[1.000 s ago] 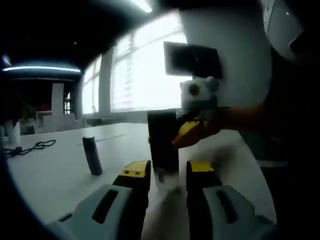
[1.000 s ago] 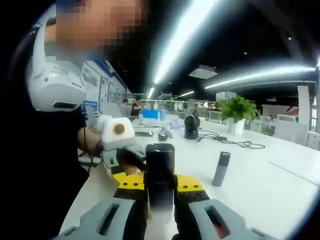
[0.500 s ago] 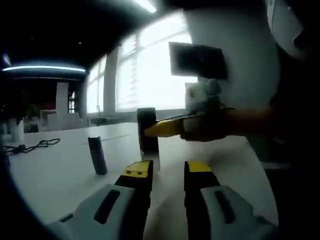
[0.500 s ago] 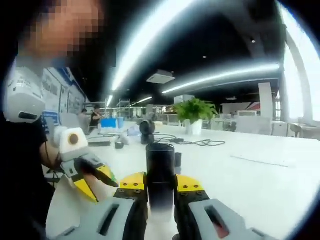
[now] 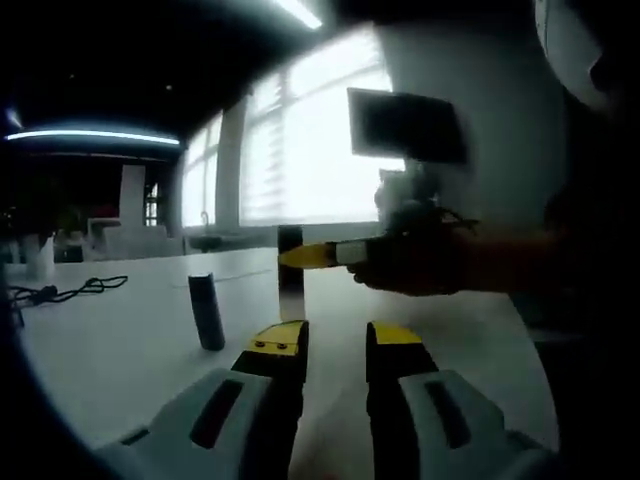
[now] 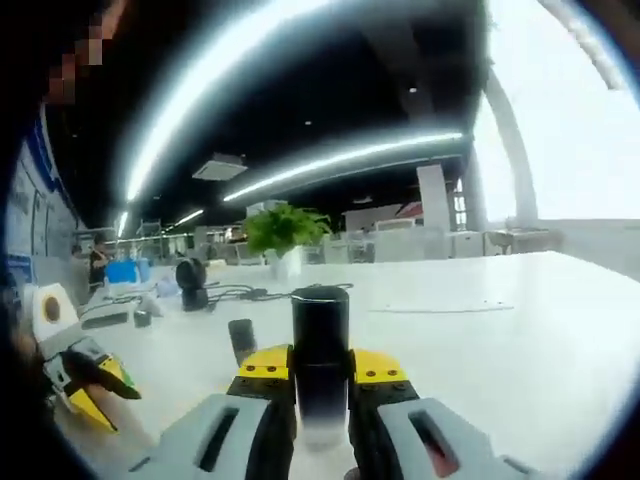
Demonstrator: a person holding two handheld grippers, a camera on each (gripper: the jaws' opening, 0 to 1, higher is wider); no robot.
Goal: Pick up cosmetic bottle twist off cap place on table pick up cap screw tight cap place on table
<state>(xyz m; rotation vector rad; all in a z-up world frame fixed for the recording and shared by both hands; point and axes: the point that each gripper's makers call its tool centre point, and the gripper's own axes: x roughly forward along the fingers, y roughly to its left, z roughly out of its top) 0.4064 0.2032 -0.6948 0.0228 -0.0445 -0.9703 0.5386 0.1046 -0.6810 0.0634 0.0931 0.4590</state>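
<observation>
The cosmetic bottle (image 6: 320, 335) is dark with a paler lower end, and my right gripper (image 6: 320, 368) is shut on it, holding it upright above the white table (image 6: 500, 330). From the left gripper view the bottle (image 5: 290, 270) hangs ahead of me in the right gripper (image 5: 297, 257), which reaches in from the right. My left gripper (image 5: 335, 336) is open with nothing between its yellow-tipped jaws. It appears low on the left in the right gripper view (image 6: 92, 385). A dark cylinder (image 5: 207, 311) stands on the table, also seen behind the bottle (image 6: 241, 340).
A person's arm (image 5: 520, 260) holds the right gripper. Black cables (image 5: 70, 290) lie at the table's far left. A potted plant (image 6: 280, 228) and a round black device (image 6: 192, 285) stand further back. A dark screen (image 5: 405, 125) hangs by the bright windows.
The left gripper has let go of the bottle. The right gripper has carried it away from the left jaws and swung round toward the window side.
</observation>
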